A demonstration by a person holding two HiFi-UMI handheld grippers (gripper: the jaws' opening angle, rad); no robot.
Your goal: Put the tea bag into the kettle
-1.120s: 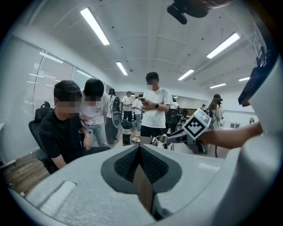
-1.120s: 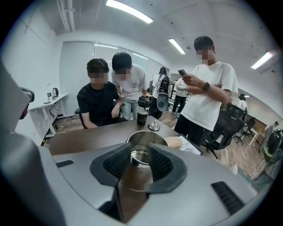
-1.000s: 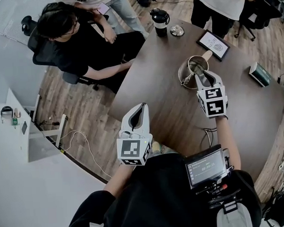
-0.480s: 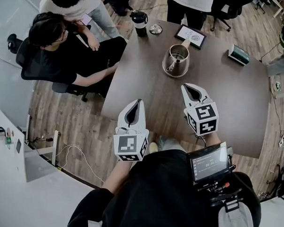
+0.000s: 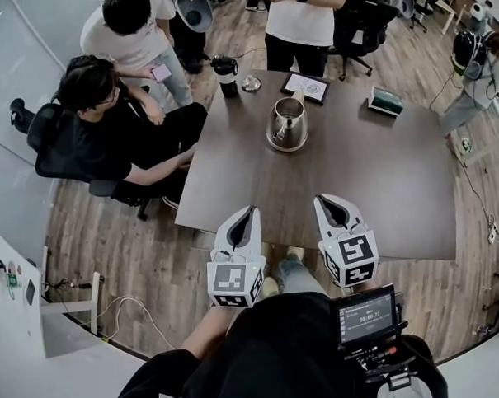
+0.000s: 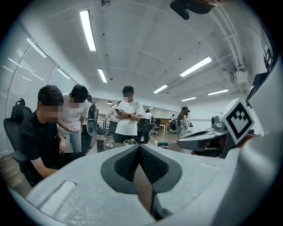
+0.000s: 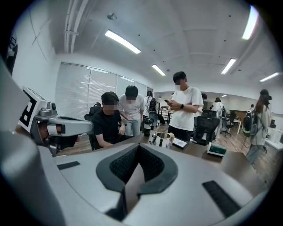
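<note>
Left tongs, right tongs closed, empty — kettle well beyond

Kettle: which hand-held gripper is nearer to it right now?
Right, narrowly. The right hand-held gripper hangs back from the kettle, slightly to its right; the left hand-held gripper hangs back slightly farther, to its left.

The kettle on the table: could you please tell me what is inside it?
The kettle is open on top; only its pale inner wall shows. Its bottom is hidden, so contents cannot be told.
</note>
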